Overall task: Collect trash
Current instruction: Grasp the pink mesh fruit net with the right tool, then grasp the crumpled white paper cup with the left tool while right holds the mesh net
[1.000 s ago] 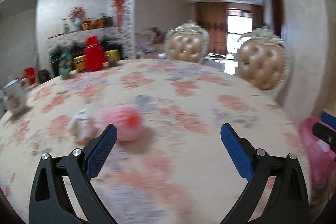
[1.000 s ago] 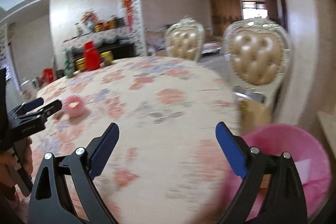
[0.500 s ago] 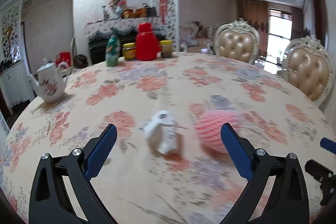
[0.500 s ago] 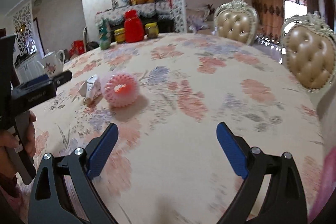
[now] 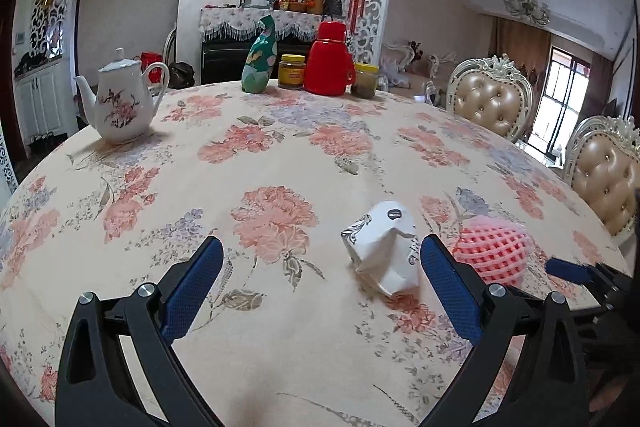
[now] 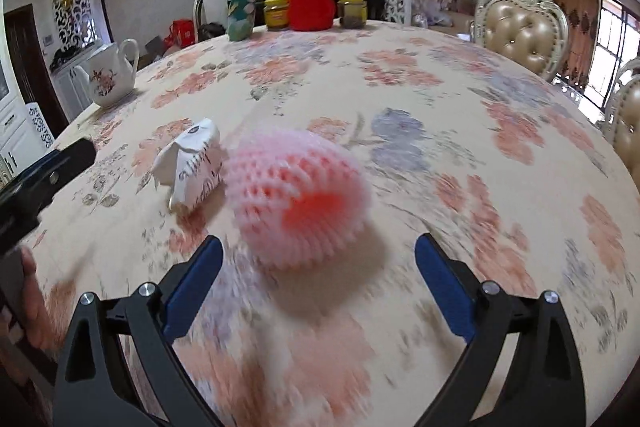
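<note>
Approach step: both grippers' fingers open, right gripper lined on pink foam net, left gripper beside crumpled carton; next: close on them.

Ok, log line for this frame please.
left claw: open, empty | right claw: open, facing pink foam net sleeve | crumpled white paper carton: on floral tablecloth

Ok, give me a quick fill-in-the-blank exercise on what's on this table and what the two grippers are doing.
1. The right gripper is open, and in front of it lies the pink ____.
2. The crumpled white carton lies ____ the foam net on the tablecloth.
3. The left gripper holds ____.
4. The white teapot stands ____.

Missing words: foam net; beside; nothing; upright
</note>
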`<state>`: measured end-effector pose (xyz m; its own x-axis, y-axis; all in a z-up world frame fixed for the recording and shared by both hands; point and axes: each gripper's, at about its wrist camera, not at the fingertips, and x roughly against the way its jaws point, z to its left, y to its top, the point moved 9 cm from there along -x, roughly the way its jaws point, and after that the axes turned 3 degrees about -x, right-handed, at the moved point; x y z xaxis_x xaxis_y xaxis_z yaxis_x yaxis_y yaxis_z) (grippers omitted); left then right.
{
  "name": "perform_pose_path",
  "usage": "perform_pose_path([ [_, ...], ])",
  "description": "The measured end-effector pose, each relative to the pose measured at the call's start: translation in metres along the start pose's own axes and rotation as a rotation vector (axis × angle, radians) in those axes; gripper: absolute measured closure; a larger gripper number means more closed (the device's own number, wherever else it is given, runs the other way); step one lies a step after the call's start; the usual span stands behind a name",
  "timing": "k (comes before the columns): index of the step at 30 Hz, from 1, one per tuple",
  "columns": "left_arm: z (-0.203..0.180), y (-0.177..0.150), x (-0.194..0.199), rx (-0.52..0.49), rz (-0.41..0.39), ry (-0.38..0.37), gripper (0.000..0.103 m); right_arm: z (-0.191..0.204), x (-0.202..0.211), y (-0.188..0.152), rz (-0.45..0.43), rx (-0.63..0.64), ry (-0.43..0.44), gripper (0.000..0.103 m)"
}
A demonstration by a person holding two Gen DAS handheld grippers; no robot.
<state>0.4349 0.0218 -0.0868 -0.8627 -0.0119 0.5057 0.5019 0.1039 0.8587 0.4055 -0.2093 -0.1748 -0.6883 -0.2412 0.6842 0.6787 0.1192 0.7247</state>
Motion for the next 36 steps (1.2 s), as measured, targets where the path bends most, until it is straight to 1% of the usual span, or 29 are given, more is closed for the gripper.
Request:
perform_pose_path([
  [3,0.000,0.001,0.000,0.010,-0.001,-0.010,0.009,0.005,-0.011,0.006,0.018,0.025,0.010,0.009],
  [6,-0.003,0.001,0.000,0.005,-0.002,-0.017,0.009,0.005,-0.026,0.010,0.061,0.019,0.036,0.009],
  [9,-0.007,0.000,-0.001,-0.005,0.006,-0.025,0.009,0.006,-0.037,0.012,0.084,0.018,0.046,0.009],
  [10,-0.008,0.000,-0.001,-0.009,0.006,-0.024,0.009,0.007,-0.038,0.011,0.084,0.019,0.055,0.011],
  [11,-0.008,0.000,-0.002,-0.010,0.007,-0.023,0.009,0.008,-0.037,0.011,0.084,0.017,0.066,0.027],
  [12,-0.008,0.000,-0.002,-0.007,0.007,-0.024,0.009,0.008,-0.035,0.010,0.080,0.015,0.068,0.035],
  [13,-0.008,0.000,-0.002,-0.003,0.008,-0.023,0.009,0.008,-0.030,0.011,0.057,0.012,0.062,0.043],
  [14,-0.008,-0.001,-0.002,0.001,0.008,-0.024,0.009,0.009,-0.024,0.011,0.037,0.014,0.066,0.054],
  [15,-0.008,-0.002,-0.003,0.010,0.014,-0.029,0.009,0.008,-0.019,0.011,0.023,0.015,0.065,0.056],
  [16,-0.007,-0.002,-0.004,0.014,0.018,-0.030,0.009,0.006,-0.012,0.011,0.004,0.016,0.056,0.061],
  [19,-0.008,-0.005,-0.006,0.021,0.031,-0.034,0.009,-0.001,0.007,0.007,-0.041,0.007,0.040,0.063],
  [24,-0.014,-0.009,-0.008,0.008,0.049,-0.047,0.009,-0.025,0.033,-0.007,-0.088,-0.050,-0.026,0.064],
  [26,-0.017,-0.011,-0.007,-0.007,0.050,-0.048,0.009,-0.031,0.037,-0.010,-0.100,-0.054,-0.058,0.064],
  [28,-0.022,-0.013,-0.007,-0.018,0.056,-0.061,0.009,-0.036,0.041,-0.010,-0.124,-0.075,-0.071,0.064],
  [31,-0.028,-0.016,-0.006,-0.034,0.064,-0.074,0.009,-0.040,0.042,-0.010,-0.127,-0.085,-0.085,0.064],
  [36,-0.031,-0.021,-0.011,-0.022,0.099,-0.094,0.009,-0.042,0.043,-0.010,-0.133,-0.087,-0.102,0.064],
])
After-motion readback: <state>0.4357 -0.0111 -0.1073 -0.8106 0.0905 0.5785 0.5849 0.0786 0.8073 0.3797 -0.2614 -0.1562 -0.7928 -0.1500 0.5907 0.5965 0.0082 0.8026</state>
